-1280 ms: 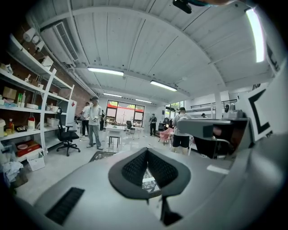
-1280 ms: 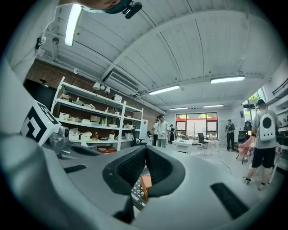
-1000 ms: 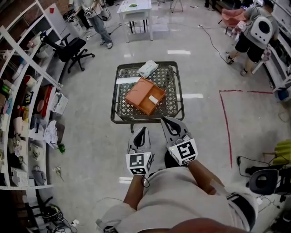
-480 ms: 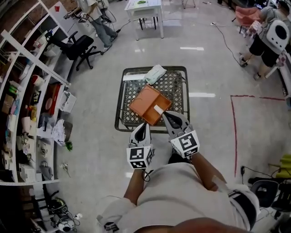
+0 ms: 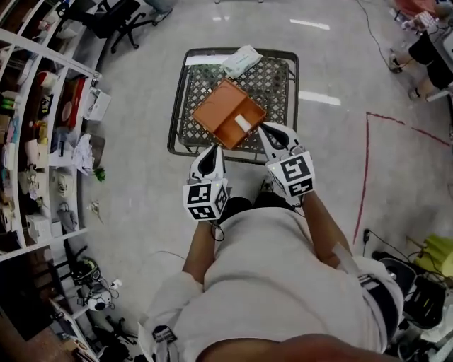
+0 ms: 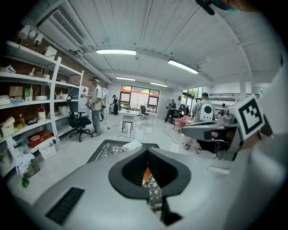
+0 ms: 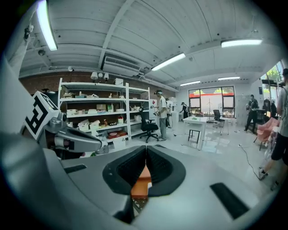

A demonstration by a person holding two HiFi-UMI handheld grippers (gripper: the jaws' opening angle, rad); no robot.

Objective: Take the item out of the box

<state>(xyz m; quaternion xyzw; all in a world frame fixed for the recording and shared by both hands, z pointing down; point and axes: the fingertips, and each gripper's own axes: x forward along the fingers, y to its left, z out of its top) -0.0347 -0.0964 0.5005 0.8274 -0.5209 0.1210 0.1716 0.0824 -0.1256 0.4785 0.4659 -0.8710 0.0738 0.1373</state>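
Note:
An open orange box (image 5: pixel 228 113) lies tilted on a low metal mesh table (image 5: pixel 274 79), with a small white item (image 5: pixel 243 122) in its right compartment. My right gripper (image 5: pixel 268 131) hovers at the table's near edge, just right of the box, jaws shut and empty. My left gripper (image 5: pixel 210 157) hangs below the table's near edge, also shut with nothing held. Through the slit between the closed jaws, the right gripper view shows the orange box (image 7: pixel 140 180); the left gripper view shows mesh table (image 6: pixel 154 192).
A white plastic packet (image 5: pixel 241 59) lies at the table's far edge. Shelving (image 5: pixel 44 106) with clutter runs along the left. An office chair (image 5: pixel 117 15) stands at the far left, a person (image 5: pixel 433 42) at the far right. Red tape (image 5: pixel 363 162) marks the floor.
The person has stepped closer to the table. Both grippers have moved forward, the right one now reaching the table's near edge beside the box. Both stay shut.

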